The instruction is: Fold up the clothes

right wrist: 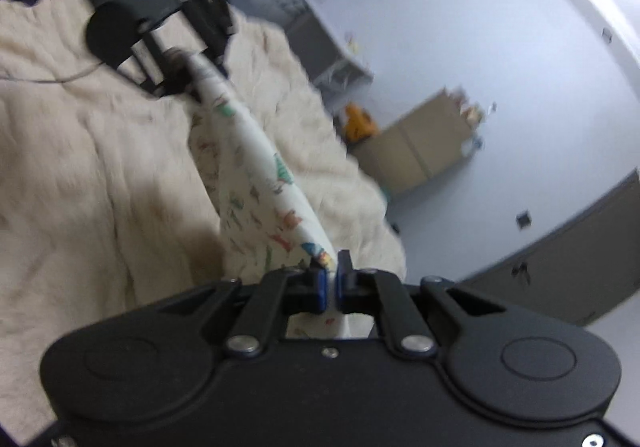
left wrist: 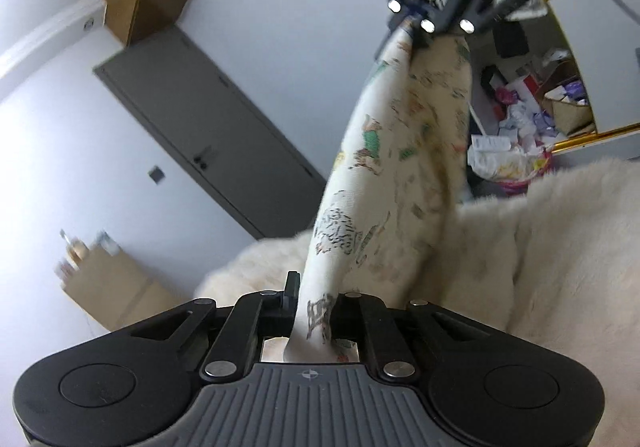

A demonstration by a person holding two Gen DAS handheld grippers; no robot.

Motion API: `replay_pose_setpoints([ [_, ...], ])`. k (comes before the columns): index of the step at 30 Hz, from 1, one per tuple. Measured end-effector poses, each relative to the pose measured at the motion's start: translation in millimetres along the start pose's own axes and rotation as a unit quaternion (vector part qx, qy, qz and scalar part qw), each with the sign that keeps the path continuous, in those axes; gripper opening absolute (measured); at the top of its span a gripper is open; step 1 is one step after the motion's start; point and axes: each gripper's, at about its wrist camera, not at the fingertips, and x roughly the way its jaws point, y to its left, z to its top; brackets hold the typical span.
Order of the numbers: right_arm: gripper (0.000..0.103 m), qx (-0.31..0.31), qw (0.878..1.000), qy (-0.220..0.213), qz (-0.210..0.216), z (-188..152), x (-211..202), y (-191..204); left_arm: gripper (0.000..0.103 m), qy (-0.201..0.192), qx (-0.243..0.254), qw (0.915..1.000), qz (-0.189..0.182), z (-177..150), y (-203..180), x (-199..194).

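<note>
I've got the left gripper (left wrist: pixel 316 311) clamped on one end of the printed garment (left wrist: pixel 384 175) and the right gripper (right wrist: pixel 330 283) pinching the other end, so it hangs stretched between them above the fluffy cream blanket (left wrist: pixel 560 247), probably to shake it flat before folding. Motion blur hides what kind of garment it is, and its lower edge is out of sight.

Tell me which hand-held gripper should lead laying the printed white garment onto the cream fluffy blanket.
Neither clearly: the left hand-held gripper and right hand-held gripper each pinch one end of the printed white garment, stretched between them above the cream fluffy blanket. Probably lower both together.
</note>
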Motion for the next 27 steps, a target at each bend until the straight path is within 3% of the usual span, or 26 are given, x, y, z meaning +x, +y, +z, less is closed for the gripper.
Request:
replay_pose_setpoints([
  [3, 0.004, -0.013, 1.0, -0.022, 0.017, 12, -38, -19, 0.01, -0.004, 0.023, 0.9997, -0.011, 40, 32, -55],
  [8, 0.005, -0.037, 0.995, -0.067, 0.056, 31, -98, -55, 0.01, 0.0, 0.021, 0.9996, -0.019, 73, 60, -98],
  [11, 0.005, -0.036, 0.995, -0.069, 0.063, 35, -92, -67, 0.01, 0.014, 0.016, 0.9995, -0.025, 79, 73, -99],
  [15, 0.005, -0.031, 0.996, -0.055, 0.067, 35, -46, -77, 0.01, 0.051, 0.0, 0.9986, -0.012, 62, 95, -60],
  [17, 0.005, -0.031, 0.997, -0.046, 0.056, 34, -18, -78, 0.01, 0.065, -0.005, 0.9979, 0.005, 50, 104, -36],
  [21, 0.005, -0.052, 0.997, -0.045, -0.022, 42, 25, -83, 0.01, 0.061, 0.027, 0.9915, 0.112, 38, 116, 9],
  [25, 0.005, -0.084, 0.986, -0.094, -0.105, 50, 12, -80, 0.01, 0.002, 0.061, 0.9794, 0.193, 41, 119, -22],
  [27, 0.005, -0.123, 0.98, -0.106, -0.117, 43, -1, -61, 0.01, -0.008, 0.156, 0.9679, 0.197, 30, 94, -41],
])
